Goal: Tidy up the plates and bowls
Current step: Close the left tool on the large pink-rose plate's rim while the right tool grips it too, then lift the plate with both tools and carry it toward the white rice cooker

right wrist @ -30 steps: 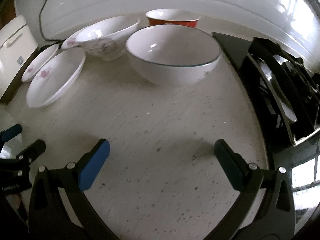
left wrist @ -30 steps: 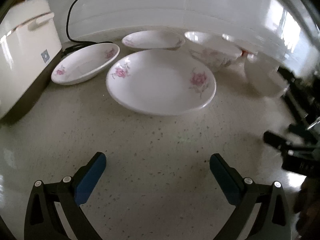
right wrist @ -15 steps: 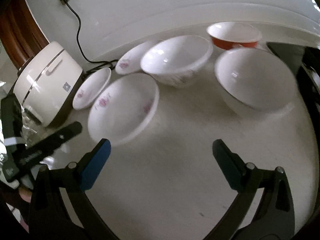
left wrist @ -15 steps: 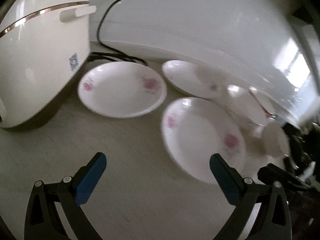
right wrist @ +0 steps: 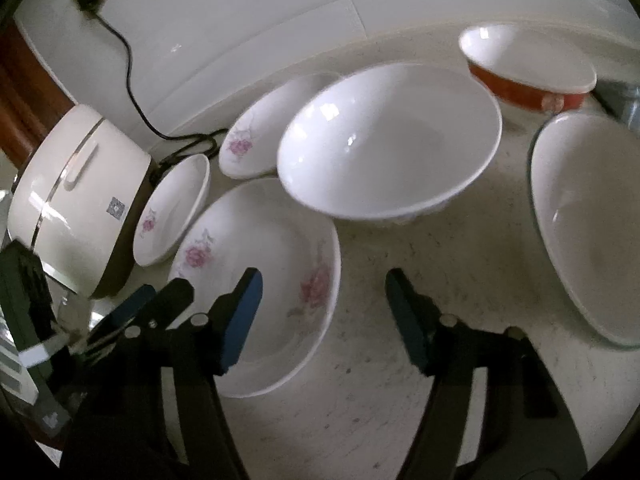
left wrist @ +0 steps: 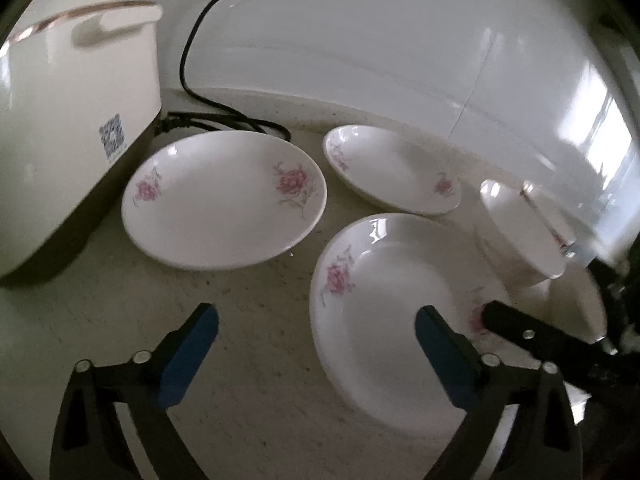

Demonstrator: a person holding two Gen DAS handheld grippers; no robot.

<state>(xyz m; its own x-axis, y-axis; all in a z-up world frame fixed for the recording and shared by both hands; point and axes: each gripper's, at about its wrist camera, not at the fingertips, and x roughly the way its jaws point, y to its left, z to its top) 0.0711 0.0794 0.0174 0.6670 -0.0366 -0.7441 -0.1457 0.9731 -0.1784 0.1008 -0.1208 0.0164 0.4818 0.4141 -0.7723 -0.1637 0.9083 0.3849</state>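
Note:
Three white plates with pink flowers lie on the speckled counter: a large plate [left wrist: 384, 312] [right wrist: 264, 280] in front, one plate [left wrist: 224, 204] [right wrist: 172, 208] by the cooker, and another plate [left wrist: 390, 170] [right wrist: 256, 140] at the wall. My left gripper [left wrist: 316, 356] is wide and closing a little, its right finger over the large plate's left side, its pads touching nothing. My right gripper [right wrist: 324, 316] is closing, with the large plate's right rim between its jaws, pads clear of it. A wide white bowl [right wrist: 388, 148], a red bowl [right wrist: 528, 68] and a blue-rimmed bowl [right wrist: 588, 220] stand further right.
A cream rice cooker [left wrist: 60, 120] [right wrist: 76, 200] stands at the left, its black cord [left wrist: 192, 40] running up the tiled wall. The right gripper's black finger [left wrist: 540, 336] reaches over the large plate's far side. Bare counter lies in front of the plates.
Both wrist views have swung onto the large flowered plate, which now sits close under the fingers. The right jaws have narrowed a lot, the left ones only slightly.

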